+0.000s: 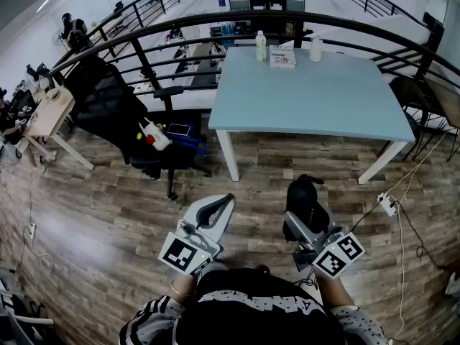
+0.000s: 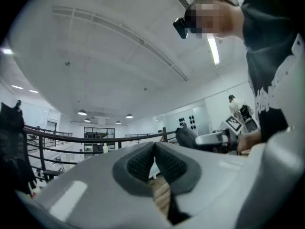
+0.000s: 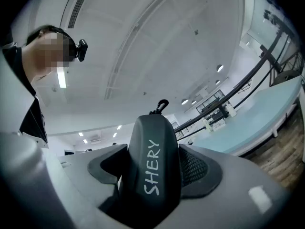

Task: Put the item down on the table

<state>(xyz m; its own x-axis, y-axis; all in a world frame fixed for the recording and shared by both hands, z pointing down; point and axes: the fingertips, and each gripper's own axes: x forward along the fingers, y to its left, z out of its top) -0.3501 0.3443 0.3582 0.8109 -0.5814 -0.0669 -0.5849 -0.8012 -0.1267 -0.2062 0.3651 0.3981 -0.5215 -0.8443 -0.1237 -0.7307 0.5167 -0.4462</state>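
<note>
Head view, grippers: your left gripper [image 1: 219, 205] has its pale grey jaws pressed together with nothing between them. Your right gripper [image 1: 302, 218] is clamped on a black case [image 1: 305, 192], smooth and rounded.
Head view, hidden: the case covers your right jaw tips.
Head view, surroundings: plank wood floor [image 1: 108, 221] lies under both grippers. The pale blue table [image 1: 316, 99] is ahead, well apart from the case. A bottle [image 1: 261, 47] and a box [image 1: 282, 56] stand at its far edge. A black chair [image 1: 115, 113] is to the left.
Left gripper view: the dark ribbed pads [image 2: 138, 163] meet at the tips.
Right gripper view: the case fills the wide jaw gap and carries the white lettering "SHERY". Its lower end is cut off.
</note>
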